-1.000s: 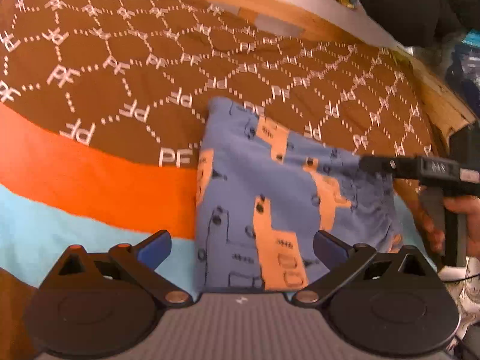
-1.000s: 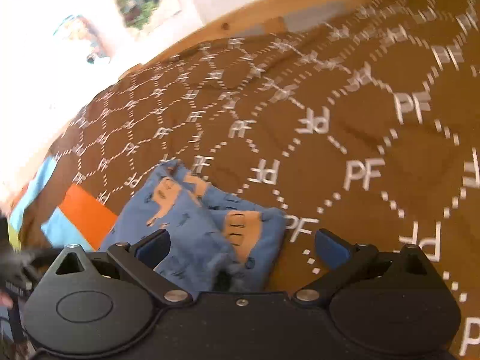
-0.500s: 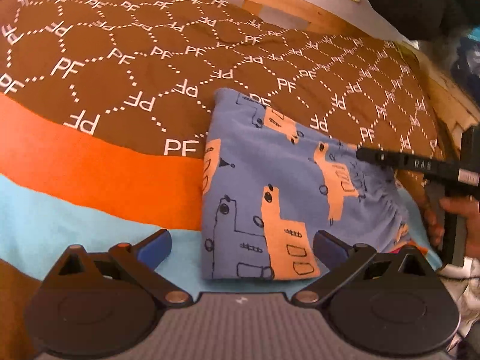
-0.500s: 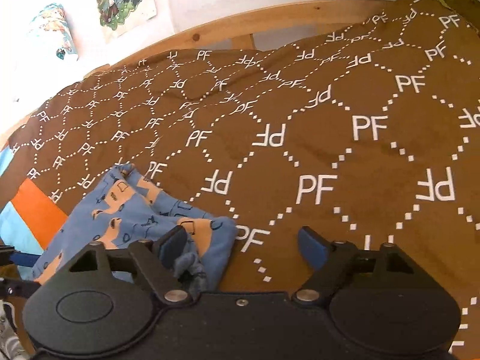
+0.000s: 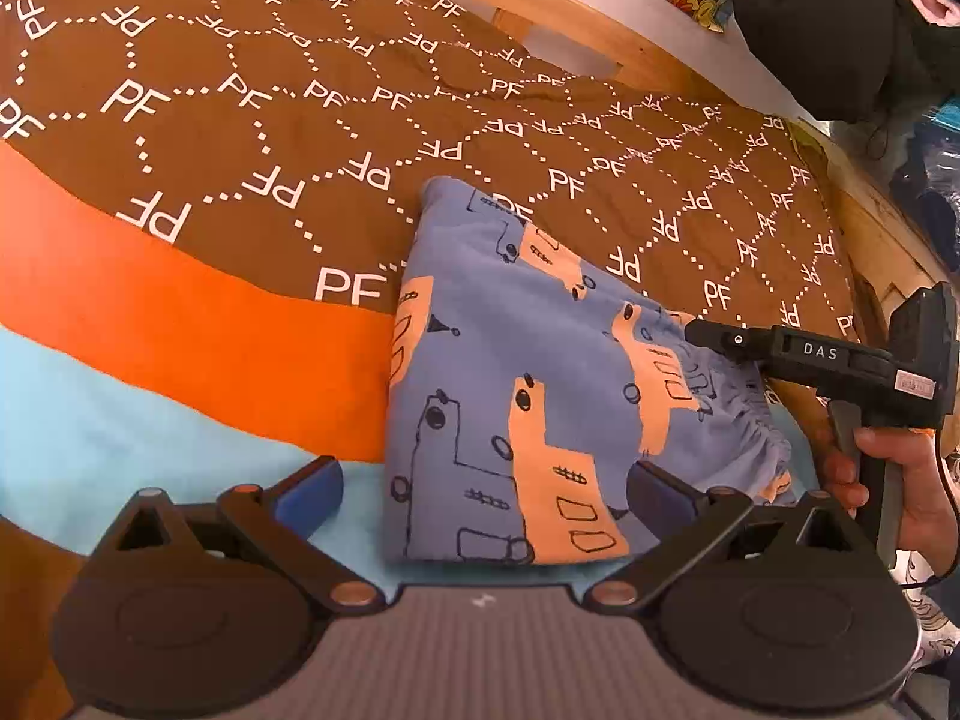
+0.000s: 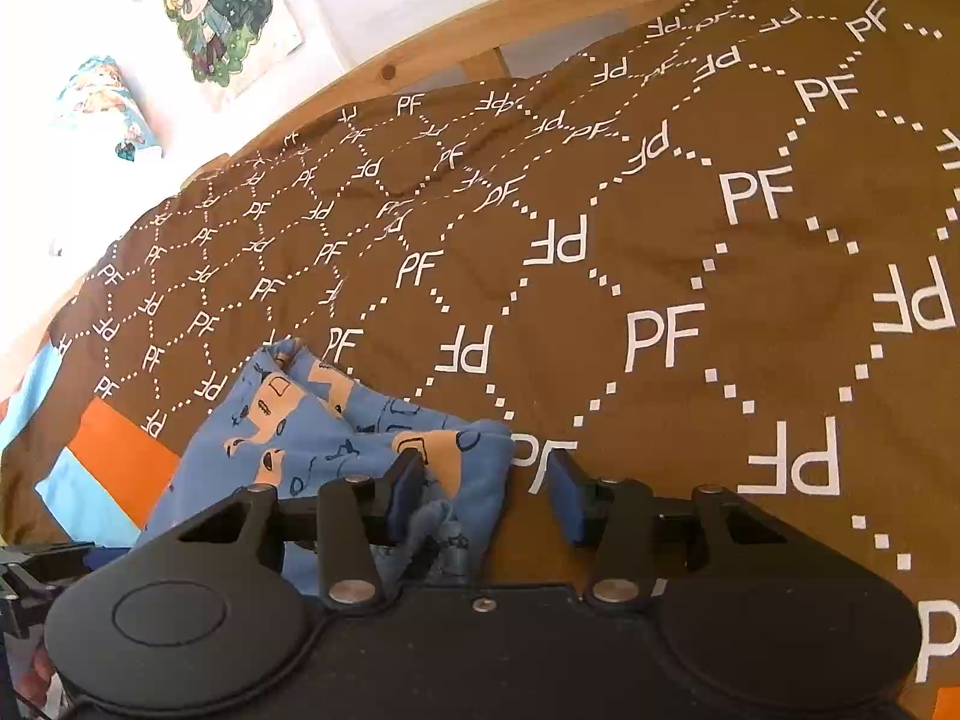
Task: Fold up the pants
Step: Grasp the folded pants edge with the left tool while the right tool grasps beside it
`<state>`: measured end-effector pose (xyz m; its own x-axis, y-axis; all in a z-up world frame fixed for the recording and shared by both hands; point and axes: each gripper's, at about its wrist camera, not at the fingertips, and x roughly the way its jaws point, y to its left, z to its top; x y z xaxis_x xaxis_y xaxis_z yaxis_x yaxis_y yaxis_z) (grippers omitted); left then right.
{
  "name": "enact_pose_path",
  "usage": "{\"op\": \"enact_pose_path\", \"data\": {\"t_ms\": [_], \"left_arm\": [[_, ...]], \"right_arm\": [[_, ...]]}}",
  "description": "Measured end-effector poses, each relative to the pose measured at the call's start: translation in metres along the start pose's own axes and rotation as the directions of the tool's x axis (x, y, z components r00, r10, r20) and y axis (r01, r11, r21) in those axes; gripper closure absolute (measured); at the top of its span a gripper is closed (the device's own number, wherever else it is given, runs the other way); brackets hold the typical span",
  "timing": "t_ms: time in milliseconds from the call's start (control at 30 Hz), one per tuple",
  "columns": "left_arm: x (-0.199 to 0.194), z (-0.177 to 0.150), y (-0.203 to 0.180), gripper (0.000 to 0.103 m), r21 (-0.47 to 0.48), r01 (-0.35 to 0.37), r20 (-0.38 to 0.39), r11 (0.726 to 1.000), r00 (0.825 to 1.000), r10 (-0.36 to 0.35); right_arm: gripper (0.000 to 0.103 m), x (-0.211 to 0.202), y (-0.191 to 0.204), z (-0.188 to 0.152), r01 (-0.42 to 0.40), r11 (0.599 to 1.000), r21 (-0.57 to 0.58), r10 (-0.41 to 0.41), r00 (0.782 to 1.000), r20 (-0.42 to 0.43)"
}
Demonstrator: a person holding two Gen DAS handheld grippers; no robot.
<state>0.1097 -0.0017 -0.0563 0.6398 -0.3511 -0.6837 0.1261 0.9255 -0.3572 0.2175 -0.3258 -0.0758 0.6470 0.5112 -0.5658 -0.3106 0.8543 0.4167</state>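
Note:
The blue pants [image 5: 528, 372] with orange prints lie folded in a compact rectangle on the brown bedspread [image 5: 240, 120]. My left gripper [image 5: 480, 492] is open just in front of the fold's near edge, holding nothing. My right gripper [image 5: 696, 330] reaches over the elastic waistband from the right. In the right wrist view the pants [image 6: 336, 438] lie bunched at the lower left, and the right gripper [image 6: 486, 492] is open, its left finger over the waistband corner, its right finger over the bedspread [image 6: 660, 240].
The bedspread has an orange band [image 5: 180, 312] and a light-blue band [image 5: 120, 432] near me. A wooden bed frame [image 5: 570, 6] runs along the far side, and a dark bundle [image 5: 840, 30] sits at the top right. Posters [image 6: 228, 18] hang on the wall.
The right gripper's fingers have narrowed from wide open and have come closer over the waistband corner. The left gripper has drawn back slightly, still open. The pants have not moved.

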Motion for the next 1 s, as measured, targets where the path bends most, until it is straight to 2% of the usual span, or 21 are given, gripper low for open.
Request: {"op": "enact_pose_path", "data": {"t_ms": [67, 100, 133, 233, 433, 567, 767, 900, 1000], "left_arm": [[-0.001, 0.001, -0.001, 0.0, -0.012, -0.013, -0.009, 1.0, 1.0, 0.013], [-0.001, 0.002, -0.002, 0.0, -0.021, -0.02, -0.012, 1.0, 1.0, 0.02], [-0.001, 0.002, -0.002, 0.001, -0.034, -0.033, -0.016, 0.999, 0.999, 0.032], [-0.002, 0.004, -0.003, 0.004, -0.062, -0.055, -0.025, 0.997, 0.998, 0.054], [-0.007, 0.004, 0.0, 0.03, -0.09, -0.108, -0.016, 0.99, 0.994, 0.107], [-0.009, 0.005, -0.001, 0.058, -0.103, -0.081, -0.031, 0.991, 0.996, 0.079], [-0.009, 0.009, -0.011, 0.07, -0.065, -0.124, -0.051, 0.99, 0.991, 0.121], [-0.012, 0.011, -0.015, 0.08, -0.045, -0.146, -0.042, 0.988, 0.989, 0.144], [-0.013, 0.011, -0.016, 0.081, -0.052, -0.152, -0.044, 0.987, 0.988, 0.15]], "right_arm": [[0.062, 0.0, 0.001, -0.001, -0.005, 1.0, -0.003, 0.005, 1.0, 0.001], [0.07, 0.0, 0.002, -0.002, -0.015, 1.0, 0.0, 0.015, 1.0, -0.002], [0.073, 0.001, 0.002, -0.002, -0.026, 1.0, 0.011, 0.026, 1.0, -0.005], [0.073, 0.002, 0.003, -0.004, -0.021, 0.999, 0.026, 0.021, 1.0, 0.001], [0.08, 0.001, 0.002, -0.006, -0.013, 0.999, 0.04, 0.013, 1.0, 0.009], [0.084, 0.0, 0.004, -0.008, -0.007, 0.999, 0.032, 0.006, 1.0, 0.015], [0.087, -0.001, 0.009, -0.009, 0.01, 1.0, -0.006, -0.01, 1.0, 0.03], [0.092, -0.005, 0.023, -0.011, 0.043, 0.995, -0.086, -0.039, 0.998, 0.056], [0.093, -0.009, 0.032, -0.012, 0.067, 0.988, -0.137, -0.056, 0.995, 0.083]]}}
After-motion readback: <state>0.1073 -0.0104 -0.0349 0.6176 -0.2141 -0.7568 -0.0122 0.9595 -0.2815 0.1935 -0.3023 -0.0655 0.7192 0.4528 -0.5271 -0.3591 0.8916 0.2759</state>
